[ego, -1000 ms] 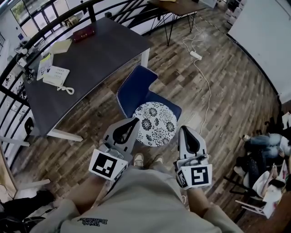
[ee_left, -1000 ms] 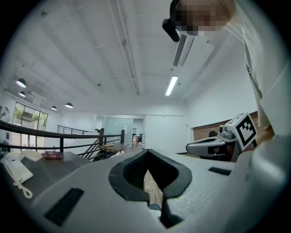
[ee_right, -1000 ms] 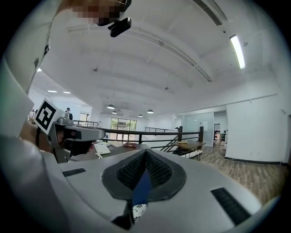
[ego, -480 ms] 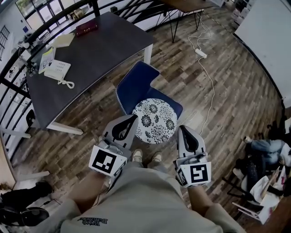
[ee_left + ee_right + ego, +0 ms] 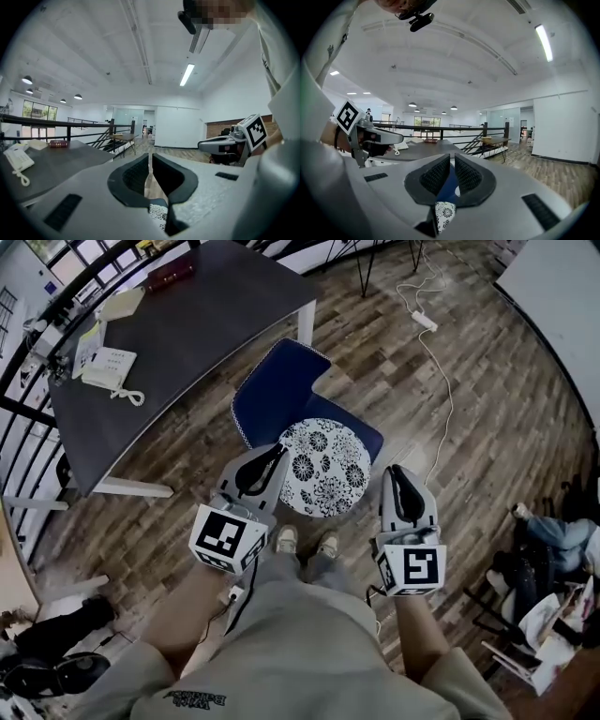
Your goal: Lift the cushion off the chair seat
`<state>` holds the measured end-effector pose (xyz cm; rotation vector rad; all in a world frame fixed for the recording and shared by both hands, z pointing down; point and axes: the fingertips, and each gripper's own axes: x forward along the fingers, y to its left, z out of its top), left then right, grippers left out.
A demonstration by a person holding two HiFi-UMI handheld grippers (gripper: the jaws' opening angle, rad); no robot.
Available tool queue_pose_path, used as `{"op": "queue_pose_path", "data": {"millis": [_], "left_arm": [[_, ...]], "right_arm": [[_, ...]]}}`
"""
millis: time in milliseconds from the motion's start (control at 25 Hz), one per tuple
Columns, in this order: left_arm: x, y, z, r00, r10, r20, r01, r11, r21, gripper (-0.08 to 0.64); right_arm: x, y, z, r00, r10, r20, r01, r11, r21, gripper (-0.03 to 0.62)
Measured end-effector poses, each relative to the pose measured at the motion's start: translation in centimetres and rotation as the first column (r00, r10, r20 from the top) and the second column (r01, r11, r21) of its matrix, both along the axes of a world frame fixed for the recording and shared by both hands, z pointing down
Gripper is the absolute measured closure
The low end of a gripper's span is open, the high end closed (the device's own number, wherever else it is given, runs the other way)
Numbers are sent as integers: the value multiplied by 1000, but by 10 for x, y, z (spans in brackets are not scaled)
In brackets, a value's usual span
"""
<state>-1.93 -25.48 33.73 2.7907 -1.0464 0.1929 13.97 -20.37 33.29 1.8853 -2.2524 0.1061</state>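
Grey plastic up front: the left gripper (image 5: pixel 277 452) had its jaws pressed together with nothing between them, only a hairline slit showing between the black ribbed pads (image 5: pixel 136 174). Same story on the other side, where the right gripper (image 5: pixel 397 471) was clamped shut and empty too, both pointing forward and only slightly down.

Between the two sat the cushion (image 5: pixel 327 468), round and white with a dark flower print, flat on the seat of the blue chair (image 5: pixel 277 390). In the head view the left gripper's tip lay over the cushion's left rim, and the right gripper's tip sat just off its right rim. Whether either touched the fabric could not be told. A sliver of that flower print peeked up under the closed jaws in each gripper view.

Further out, the chair's backrest faced a dark desk (image 5: pixel 202 320) carrying a white telephone (image 5: pixel 106 368). Wood-plank floor (image 5: pixel 487 427) spread all round, and a white power strip (image 5: pixel 424 322) with its cable lay off to the right.
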Motion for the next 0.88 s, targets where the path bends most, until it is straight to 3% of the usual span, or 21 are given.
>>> {"op": "queue_pose_path", "data": {"millis": [40,160,400,720,880], "left_arm": [[1,-6,10,1000,-7,6,7,1000,-22,549],[5,-21,43,999,-11,36,14,996,-86,520],[22,-42,104,1000,-15,21,18,986,-168,461],[54,-53,245,987,47,151,-1,957,-291,399],[54,-54,329,984,27,178,45,921,-387,392]], "right_arm": [[7,-7,8,1000,9,-2,-9,1000,-11,581],[27,-24,32,998,50,-25,-51,997,-49,483],[47,-50,110,999,35,-23,-39,985,-171,397],[67,-75,248,999,34,-20,-39,950,-311,354],[71,-83,330,999,24,-22,-30,923,-384,340]]}}
